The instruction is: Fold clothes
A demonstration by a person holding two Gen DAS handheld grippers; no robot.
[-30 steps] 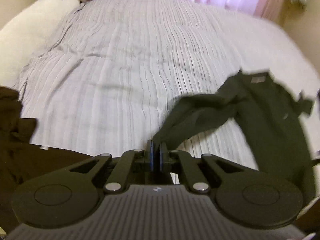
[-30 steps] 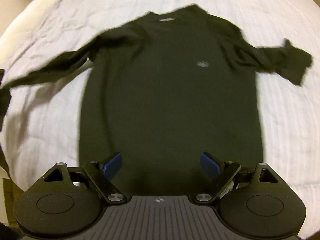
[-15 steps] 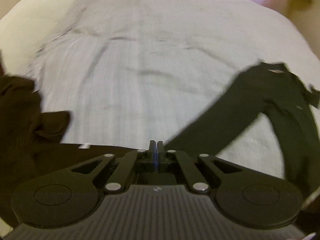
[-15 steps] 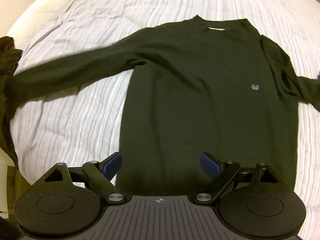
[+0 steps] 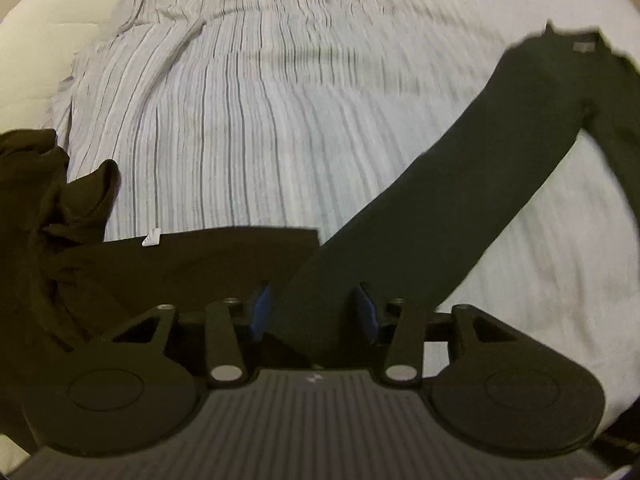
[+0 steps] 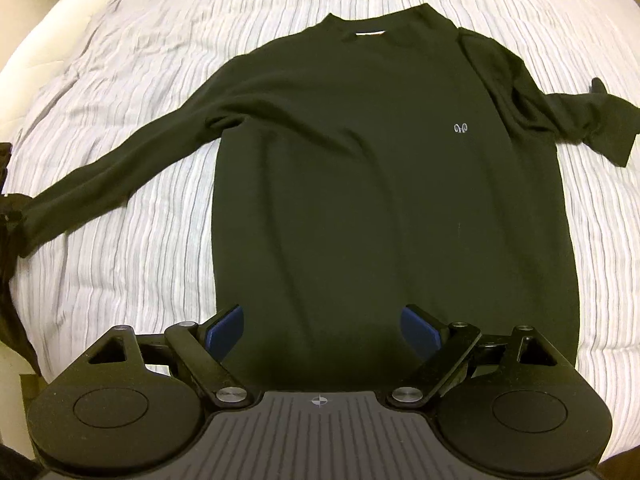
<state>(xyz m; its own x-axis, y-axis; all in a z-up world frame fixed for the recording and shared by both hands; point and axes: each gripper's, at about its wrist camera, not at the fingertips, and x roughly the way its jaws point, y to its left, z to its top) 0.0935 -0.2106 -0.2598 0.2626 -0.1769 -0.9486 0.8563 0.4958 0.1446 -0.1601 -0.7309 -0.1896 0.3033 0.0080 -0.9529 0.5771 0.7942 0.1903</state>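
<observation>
A dark green long-sleeved sweater lies flat and front up on the bed, neck at the far end. Its left sleeve stretches out towards the left; the other sleeve is bunched at the right. In the left wrist view that left sleeve runs from the sweater down to my left gripper. Its jaws are opening, and the cuff lies between the blue pads, which do not press on it. My right gripper hangs open over the hem with nothing between its fingers.
A brown garment lies crumpled at the bed's left edge, partly under the cuff, and shows again as the brown garment at the right view's edge. The striped grey bedspread covers the bed. A cream pillow sits far left.
My left gripper came down with the sleeve, drew it out straight onto the bed, and its shut jaws parted. The right gripper drifted sideways over the hem and stayed open.
</observation>
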